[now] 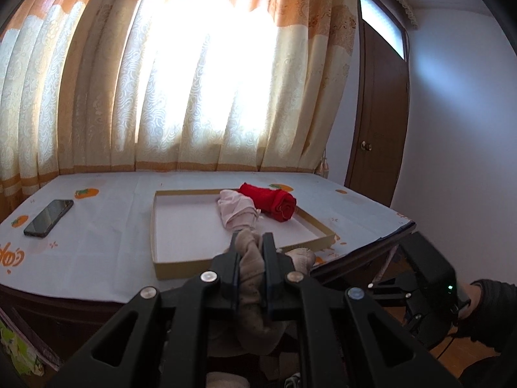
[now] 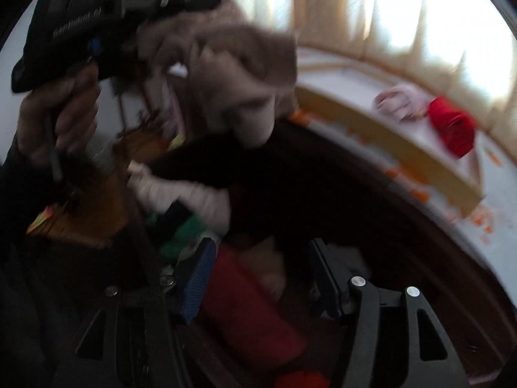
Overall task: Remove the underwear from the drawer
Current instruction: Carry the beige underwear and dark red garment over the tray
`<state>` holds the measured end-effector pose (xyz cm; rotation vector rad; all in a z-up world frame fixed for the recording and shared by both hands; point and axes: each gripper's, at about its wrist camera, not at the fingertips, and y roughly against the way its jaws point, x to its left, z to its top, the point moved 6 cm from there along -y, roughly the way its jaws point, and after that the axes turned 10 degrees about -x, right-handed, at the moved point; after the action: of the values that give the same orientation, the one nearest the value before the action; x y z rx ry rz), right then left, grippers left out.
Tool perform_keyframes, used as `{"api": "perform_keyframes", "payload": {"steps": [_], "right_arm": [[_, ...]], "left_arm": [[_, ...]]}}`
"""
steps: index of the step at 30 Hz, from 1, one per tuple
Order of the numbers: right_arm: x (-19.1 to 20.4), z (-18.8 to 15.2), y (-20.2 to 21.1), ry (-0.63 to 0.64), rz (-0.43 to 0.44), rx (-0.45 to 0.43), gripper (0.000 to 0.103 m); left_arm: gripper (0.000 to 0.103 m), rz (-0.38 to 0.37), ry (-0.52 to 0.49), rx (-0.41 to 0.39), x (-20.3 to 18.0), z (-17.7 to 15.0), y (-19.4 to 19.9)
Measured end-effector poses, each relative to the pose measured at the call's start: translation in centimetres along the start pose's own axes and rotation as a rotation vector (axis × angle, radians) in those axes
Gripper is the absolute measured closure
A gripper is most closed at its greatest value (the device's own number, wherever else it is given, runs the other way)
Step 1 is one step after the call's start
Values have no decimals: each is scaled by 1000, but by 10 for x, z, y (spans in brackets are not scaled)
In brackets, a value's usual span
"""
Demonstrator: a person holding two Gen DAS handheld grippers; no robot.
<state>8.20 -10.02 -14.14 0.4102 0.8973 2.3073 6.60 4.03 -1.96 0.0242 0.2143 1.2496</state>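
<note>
Two views differ—left tool (image 1: 250, 242) clamps beige underwear (image 1: 250, 268); right tool (image 2: 258, 258) gapes over the drawer (image 2: 258, 194).

The shallow box (image 1: 155, 226) is bare on its left; pink underwear (image 1: 237, 211) and red roll (image 1: 274, 203) crowd its right.
</note>
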Motion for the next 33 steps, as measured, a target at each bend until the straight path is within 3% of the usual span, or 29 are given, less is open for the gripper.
{"api": "perform_keyframes", "payload": {"steps": [6, 10, 14, 17, 18, 20, 24, 33], "right_arm": [[-13, -34, -21, -103, 118, 150, 41], [-13, -45, -33, -181, 212, 188, 41], [-5, -57, -51, -191, 253, 258, 42], [4, -59, -59, -190, 300, 272, 76], [8, -60, -59, -165, 289, 274, 82], [12, -57, -55, -139, 249, 245, 87], [13, -40, -30, -152, 203, 106, 89], [-9, 20, 21, -272, 185, -137, 89]], "left_arm": [[94, 9, 52, 44, 8, -14, -3], [94, 11, 52, 58, 8, -18, -5], [94, 7, 49, 65, 6, -19, -6], [94, 4, 45, 69, 5, -19, -7], [94, 4, 44, 69, 5, -19, -7], [94, 6, 43, 66, 5, -18, -6], [94, 8, 39, 53, 6, -12, -3], [94, 21, -1, 1, 8, 13, 1]]}}
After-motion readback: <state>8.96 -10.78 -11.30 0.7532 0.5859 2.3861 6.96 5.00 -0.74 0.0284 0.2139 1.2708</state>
